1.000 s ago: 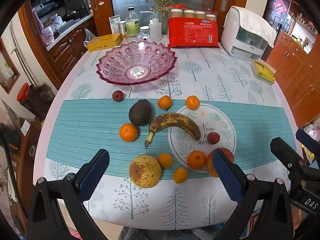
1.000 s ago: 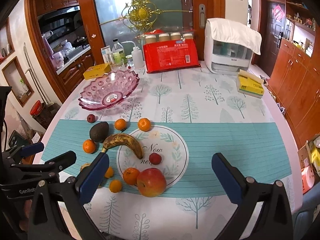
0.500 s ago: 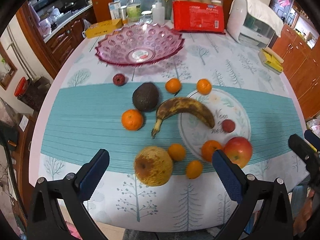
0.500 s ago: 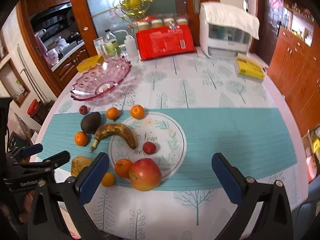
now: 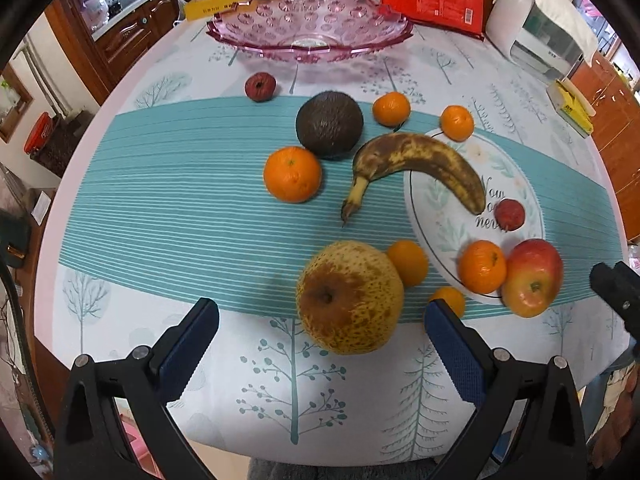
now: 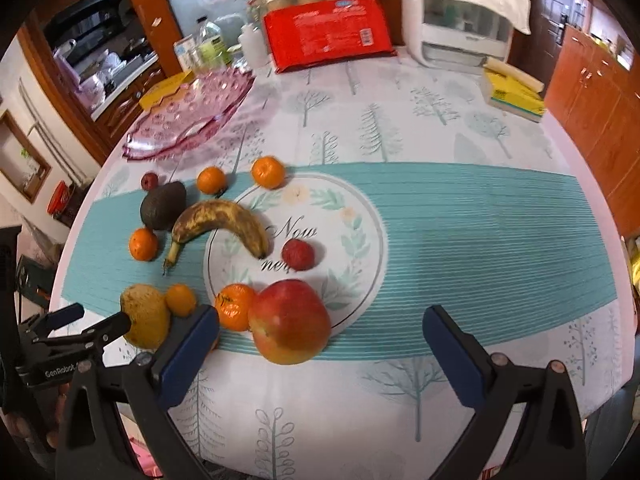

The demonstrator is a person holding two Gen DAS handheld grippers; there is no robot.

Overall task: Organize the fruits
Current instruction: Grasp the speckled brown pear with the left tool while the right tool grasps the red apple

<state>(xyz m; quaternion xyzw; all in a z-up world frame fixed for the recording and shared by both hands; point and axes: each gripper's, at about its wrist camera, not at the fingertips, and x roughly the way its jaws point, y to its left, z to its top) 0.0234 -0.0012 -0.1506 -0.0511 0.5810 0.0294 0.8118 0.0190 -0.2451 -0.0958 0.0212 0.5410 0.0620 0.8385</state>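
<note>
On the table (image 5: 132, 208): six oranges (image 5: 292, 175), one banana (image 5: 424, 160).

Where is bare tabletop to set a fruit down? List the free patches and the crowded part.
Free: the teal band right of the printed circle, and the teal stripes left of the large orange. Crowded: the cluster from avocado and banana down to pear and apple.

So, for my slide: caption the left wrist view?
Open left gripper over a spotted pear; pink glass bowl empty.
</note>
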